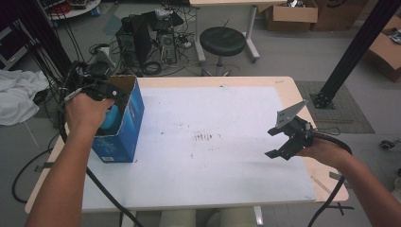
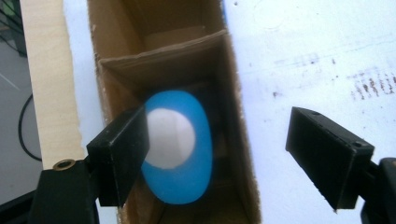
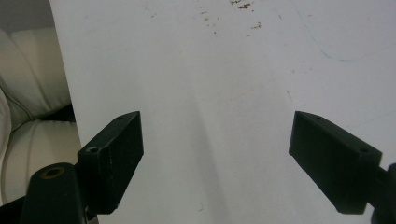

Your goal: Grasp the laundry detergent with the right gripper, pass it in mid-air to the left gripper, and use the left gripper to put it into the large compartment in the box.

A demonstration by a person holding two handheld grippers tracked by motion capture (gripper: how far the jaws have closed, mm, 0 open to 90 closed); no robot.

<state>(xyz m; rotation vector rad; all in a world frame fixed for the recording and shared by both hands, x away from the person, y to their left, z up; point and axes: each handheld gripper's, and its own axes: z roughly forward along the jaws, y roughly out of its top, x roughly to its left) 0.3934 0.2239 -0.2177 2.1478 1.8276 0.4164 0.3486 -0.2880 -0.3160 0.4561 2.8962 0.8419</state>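
**Blue Cup Being Left Inside the Divided Carton**

The blue cup (image 2: 180,149) is being seen standing in the near compartment of the blue cardboard box (image 1: 125,127), which is sitting at about 9 o'clock on the desk (image 1: 213,161). The left gripper (image 2: 217,154) is being held above the box opening with its jaws standing wide apart; 1 jaw is lying across the cup's rim in the picture, the other is hanging over the white desk surface outside the box wall, and nothing is being gripped. The right gripper (image 1: 288,137) is being held at about 3 o'clock, jaws fully spread and empty.

The cup is being judged light, thin-walled plastic, smooth and somewhat slippery, easily squeezed out of round. It is best being taken by the rim, 1 jaw inside and 1 outside, with gentle pressure.
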